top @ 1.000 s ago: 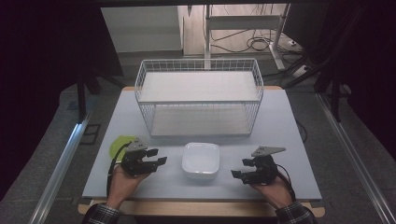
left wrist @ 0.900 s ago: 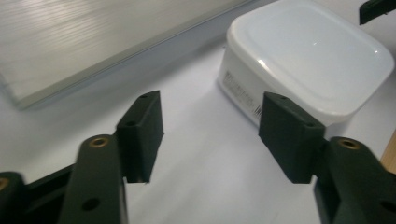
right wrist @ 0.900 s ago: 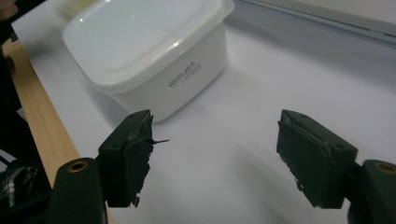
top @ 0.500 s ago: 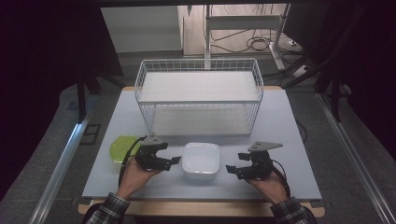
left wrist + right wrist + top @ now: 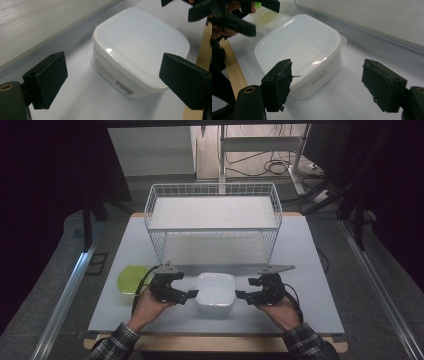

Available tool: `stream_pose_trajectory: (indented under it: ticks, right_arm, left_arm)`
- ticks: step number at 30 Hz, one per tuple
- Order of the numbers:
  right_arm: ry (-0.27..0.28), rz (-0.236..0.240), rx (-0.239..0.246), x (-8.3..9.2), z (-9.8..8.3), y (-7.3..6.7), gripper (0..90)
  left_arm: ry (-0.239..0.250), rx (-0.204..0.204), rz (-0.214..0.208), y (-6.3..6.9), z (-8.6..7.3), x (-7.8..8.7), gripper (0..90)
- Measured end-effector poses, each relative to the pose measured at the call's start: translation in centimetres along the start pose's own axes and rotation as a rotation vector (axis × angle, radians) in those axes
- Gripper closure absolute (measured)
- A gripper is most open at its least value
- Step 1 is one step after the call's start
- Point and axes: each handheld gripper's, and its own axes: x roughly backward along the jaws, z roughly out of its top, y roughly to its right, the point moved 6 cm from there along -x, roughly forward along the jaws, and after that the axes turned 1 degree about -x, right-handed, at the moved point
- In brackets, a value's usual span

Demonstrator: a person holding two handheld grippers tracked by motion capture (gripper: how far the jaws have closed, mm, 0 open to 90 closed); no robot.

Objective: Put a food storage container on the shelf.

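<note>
A white, square plastic container with rounded corners (image 5: 215,292) sat on the pale grey desk (image 5: 310,270), near its front edge and just in front of a large white wire basket (image 5: 213,222) that stood across the middle of the desk. The container was empty and open at the top, with a small barcode label on one side wall, as the left gripper view showed (image 5: 140,50).

The left gripper (image 5: 189,295), held in the person's left hand (image 5: 150,307), lay just beside the container's left wall, pointing at it. Its jaws had just been opening and stood wide apart; in the left gripper view the container sat ahead of them and nothing was pressed between them.

The right gripper (image 5: 241,295), held in the person's right hand (image 5: 282,312), faced the container from the other side, its tips close to the right wall. Its jaws had also been shifting slightly and stood wide, gripping nothing; in the right gripper view the container (image 5: 299,45) lay ahead and toward the left jaw.

A lime-green round plastic lid or dish (image 5: 131,278) lay on the desk to the left of the left gripper, apart from the container.
</note>
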Motion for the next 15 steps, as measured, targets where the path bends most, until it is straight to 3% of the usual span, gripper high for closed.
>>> stream_pose_trajectory:
  ticks: [4,7,12,15]
  right_arm:
    - [-0.016,0.011,-0.013,-0.3,0.0,-0.5,20.3]
    - [-0.029,0.015,0.004,-0.6,0.0,-0.9,19.9]
    - [-0.043,0.039,-0.004,-1.5,0.0,-1.2,20.3]
    - [-0.040,0.068,-0.040,-1.9,-0.1,-0.7,22.2]
  left_arm:
    - [-0.012,0.010,0.010,0.2,0.0,-0.5,7.4]
    - [-0.005,-0.005,0.052,0.1,0.1,-0.6,9.4]
    - [0.005,0.023,0.015,-0.1,-0.4,-1.1,16.1]
    - [0.010,0.038,-0.018,0.1,-0.4,-1.4,15.7]
